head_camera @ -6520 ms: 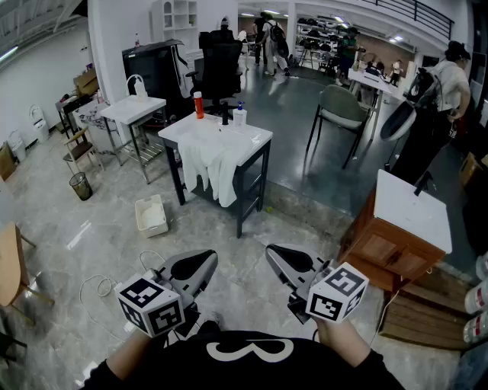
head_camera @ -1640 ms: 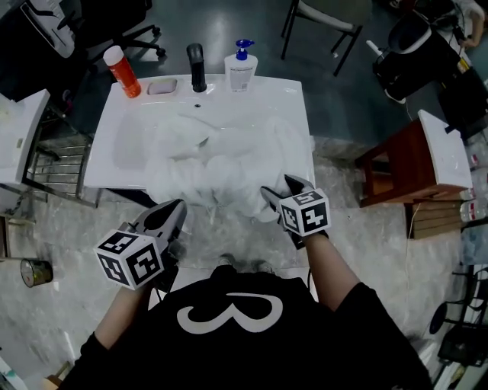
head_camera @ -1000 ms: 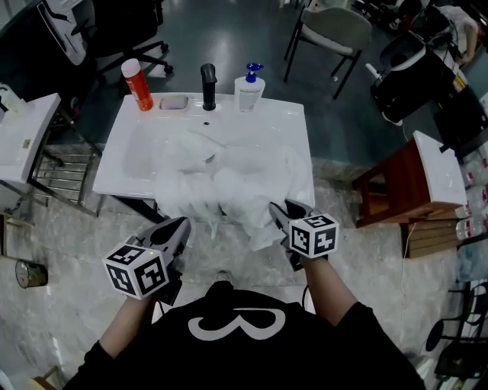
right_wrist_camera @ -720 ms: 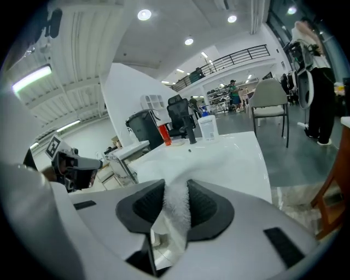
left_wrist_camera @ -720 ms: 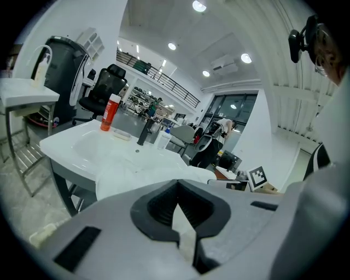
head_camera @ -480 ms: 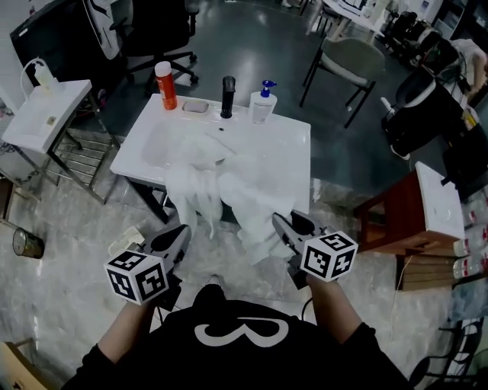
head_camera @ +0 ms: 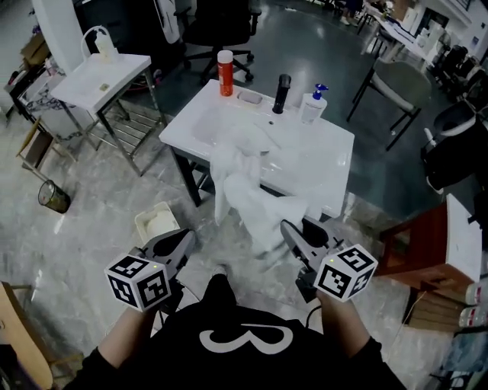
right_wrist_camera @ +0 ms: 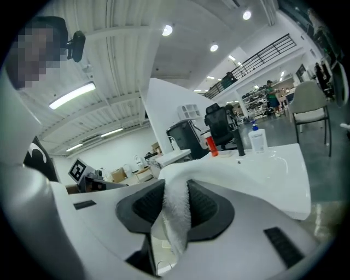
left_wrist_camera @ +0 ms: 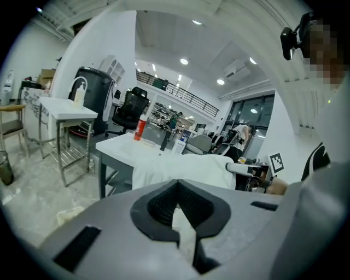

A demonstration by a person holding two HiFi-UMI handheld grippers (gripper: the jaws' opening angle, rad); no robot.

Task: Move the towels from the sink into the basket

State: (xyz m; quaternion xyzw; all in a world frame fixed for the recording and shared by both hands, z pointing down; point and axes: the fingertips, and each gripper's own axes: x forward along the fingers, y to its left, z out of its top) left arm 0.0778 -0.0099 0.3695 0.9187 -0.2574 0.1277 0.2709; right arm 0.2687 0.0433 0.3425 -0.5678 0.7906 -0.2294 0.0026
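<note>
The location is a large open-plan laboratory or test hall, not a home. A freestanding washbasin (head_camera: 329, 169) on a dark metal frame stands in the middle of the floor, with no wall behind it. It carries a black faucet (head_camera: 283, 91), a soap dispenser (head_camera: 311, 107) and an orange bottle (head_camera: 225, 72). A second white basin stand (head_camera: 99, 80) is positioned nearby. The flooring is grey marble-pattern tile (head_camera: 91, 190) bordering a dark glossy surface (head_camera: 305, 38). A black office chair (head_camera: 217, 23) and a grey chair (head_camera: 396, 84) stand beyond the washbasin. The gripper views show a high ceiling with recessed lights (left_wrist_camera: 184, 61), a wall-mounted air conditioner (left_wrist_camera: 239, 68) and a mezzanine railing (right_wrist_camera: 262, 49).
</note>
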